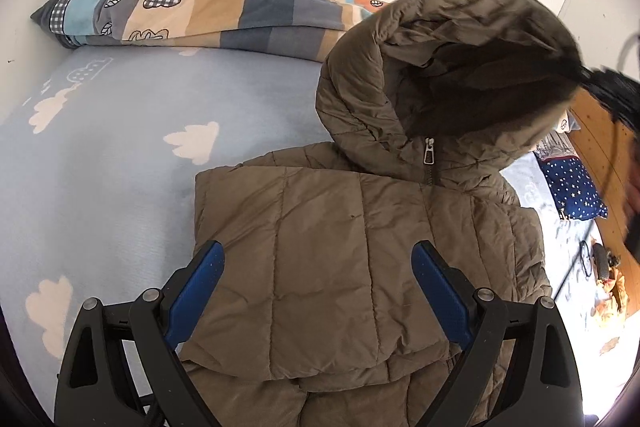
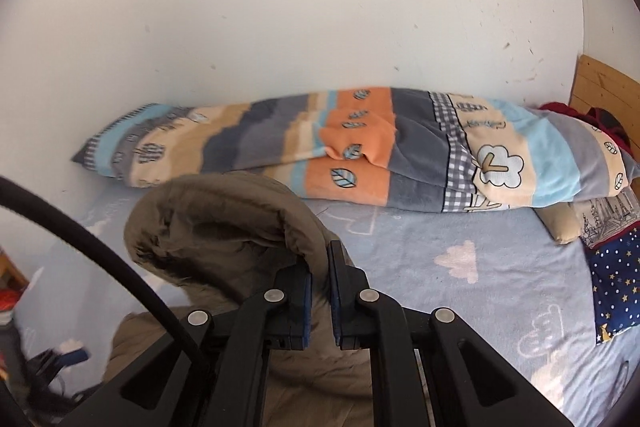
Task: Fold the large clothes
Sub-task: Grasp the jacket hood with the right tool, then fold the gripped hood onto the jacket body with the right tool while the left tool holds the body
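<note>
The right gripper (image 2: 319,291) is clamping the hood (image 2: 224,227) of the jacket (image 1: 340,267) between its fingers; the left gripper (image 1: 316,263) is hovering over the folded body, fingers apart.

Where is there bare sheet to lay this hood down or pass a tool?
Bare cloud-print sheet lies left of the jacket, up to the rolled striped blanket. More lies right of the hood, before the starry pillow. Crowded: along the wall and the pillow corner.
</note>
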